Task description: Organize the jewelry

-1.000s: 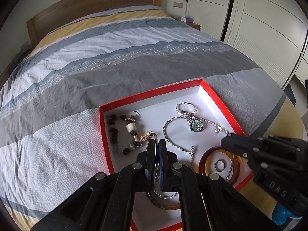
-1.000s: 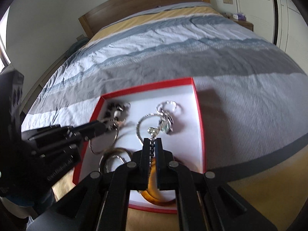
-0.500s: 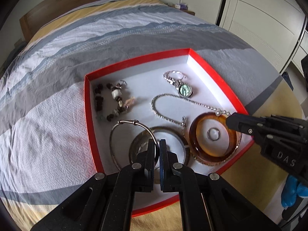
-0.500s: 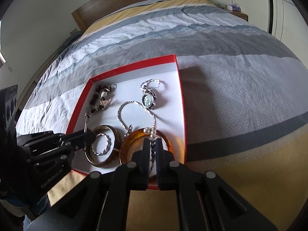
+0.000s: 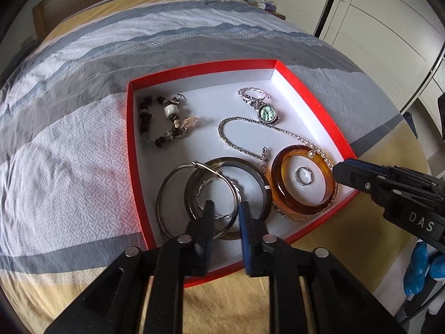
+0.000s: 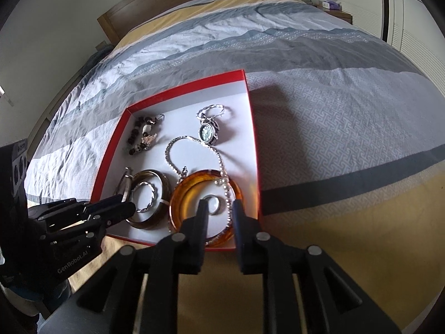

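**Tray contents and tool positions**

Your left gripper [image 5: 225, 215] hovers over the tray's near edge with its fingers spread, nothing between them. Your right gripper [image 6: 218, 213] is likewise parted and empty, poised above the amber bangle.

Container: red tray [image 5: 194, 70] with a white floor, resting on the striped bedspread [image 5: 69, 144].

Contents, read from the left wrist view with the tray centre as the dial:

1. Dark bead bracelet [image 5: 164, 122] with a white bead and a tassel — at 10 o'clock, apart from the other pieces.
2. Watch [image 5: 267, 112] with a green dial, at 1 o'clock; its silver band loops toward 12.
3. Rhinestone chain [image 5: 236, 147] — curves through the centre from just beside the watch, its pearl end lying across the amber bangle's rim.
4. Amber bangle [image 5: 278, 192] at 4 o'clock, flat on the floor.
5. Small ring [image 5: 304, 176], lying inside the amber bangle.
6. Dark bangle [image 5: 258, 178] at 6 o'clock, touching the amber one.
7. Thin silver hoop [image 5: 164, 192] at 7 o'clock, overlapping the dark bangle's left side.
8. Twisted silver ring [image 6: 147, 197], inside the dark bangle; in the left view your fingers partly hide it.

In the left view your right gripper's tip sits at 4 o'clock, just beside the amber bangle's outer rim.
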